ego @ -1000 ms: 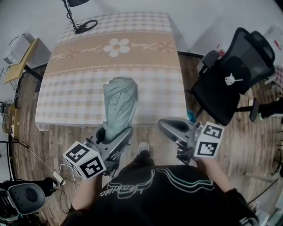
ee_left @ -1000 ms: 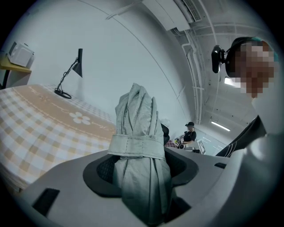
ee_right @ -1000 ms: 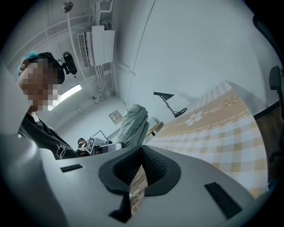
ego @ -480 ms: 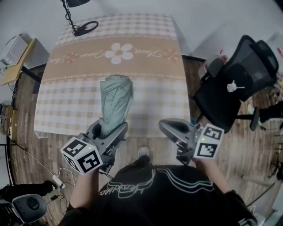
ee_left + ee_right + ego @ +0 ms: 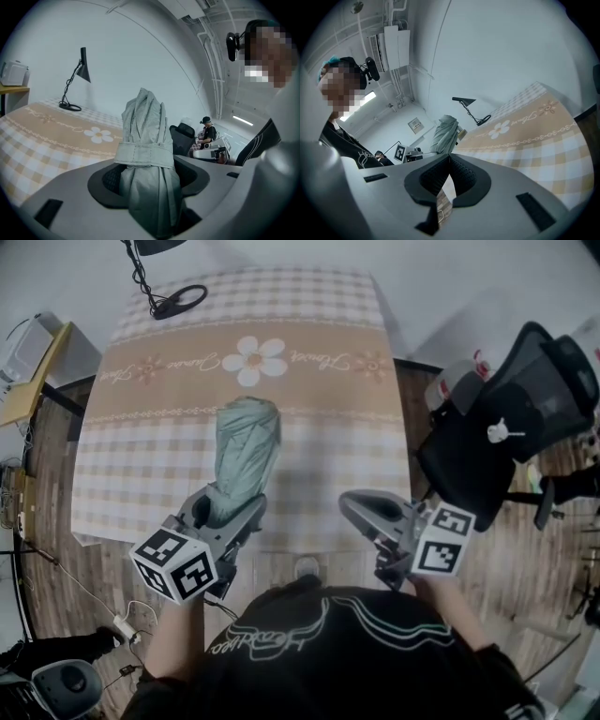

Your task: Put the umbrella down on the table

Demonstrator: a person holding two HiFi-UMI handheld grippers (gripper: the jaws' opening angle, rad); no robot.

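Note:
A folded grey-green umbrella point(image 5: 246, 451) with a strap round its middle sticks out over the near half of the checked table point(image 5: 131, 465), above the cloth. My left gripper point(image 5: 228, 510) is shut on the umbrella's lower end at the table's front edge; in the left gripper view the umbrella point(image 5: 146, 140) fills the gap between the pads. My right gripper point(image 5: 361, 509) hangs to the right, at the table's front right corner, shut and holding nothing. From the right gripper view the umbrella point(image 5: 444, 132) shows to the left, beyond the shut right gripper point(image 5: 449, 158).
A black desk lamp point(image 5: 173, 296) stands at the table's far left corner. A black office chair point(image 5: 506, 418) sits right of the table. At the left is a small side desk point(image 5: 33, 357) with a white device. Cables and a power strip point(image 5: 122, 622) lie on the wooden floor.
Both grippers have moved forward toward the table. The umbrella has travelled with the left gripper and now reaches farther over the cloth, a little lower.

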